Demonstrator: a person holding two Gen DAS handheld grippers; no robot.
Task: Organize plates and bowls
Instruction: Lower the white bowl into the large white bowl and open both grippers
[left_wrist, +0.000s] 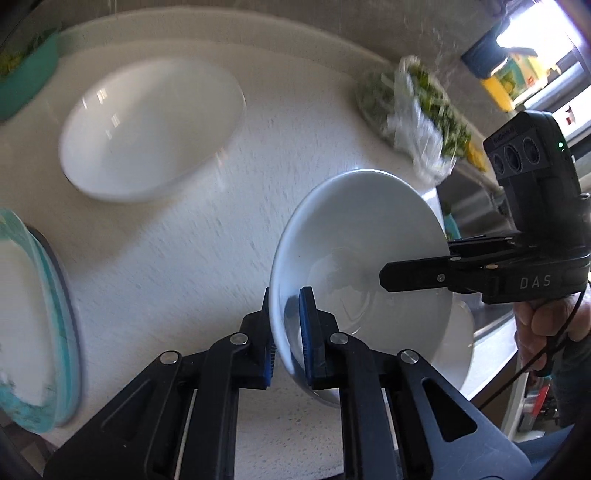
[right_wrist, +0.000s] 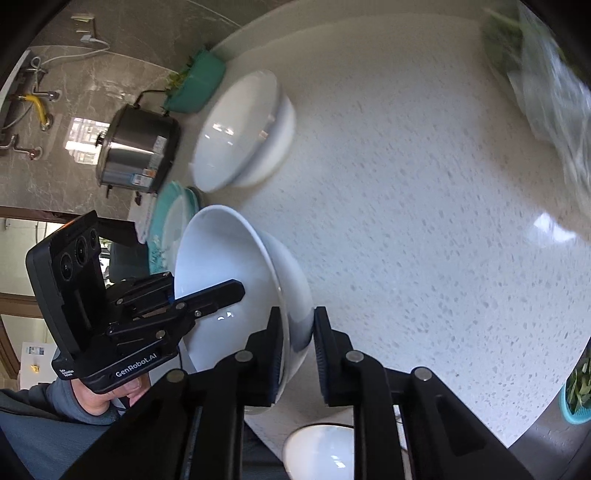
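Note:
Both grippers hold one white bowl (left_wrist: 354, 258) tilted above the speckled counter (left_wrist: 184, 240). My left gripper (left_wrist: 290, 332) is shut on the bowl's near rim, blue pads on both sides. My right gripper (left_wrist: 413, 275) grips the opposite rim. In the right wrist view the same bowl (right_wrist: 229, 266) sits between my right gripper's (right_wrist: 299, 350) jaws, which straddle its wall with a small gap on the right, and my left gripper (right_wrist: 207, 295) clamps the far rim. A second white bowl (left_wrist: 151, 129) (right_wrist: 240, 129) rests on the counter beyond. Teal-and-white plates (left_wrist: 33, 332) (right_wrist: 170, 221) are stacked at the left.
A teal container (left_wrist: 29, 81) (right_wrist: 195, 85) stands at the back. A bag of greens (left_wrist: 424, 118) (right_wrist: 546, 85) lies at the right. A steel pot (right_wrist: 136, 147) stands by the wall. Another white bowl (right_wrist: 317, 450) lies below the counter edge. A teal basket (right_wrist: 576, 395) sits at far right.

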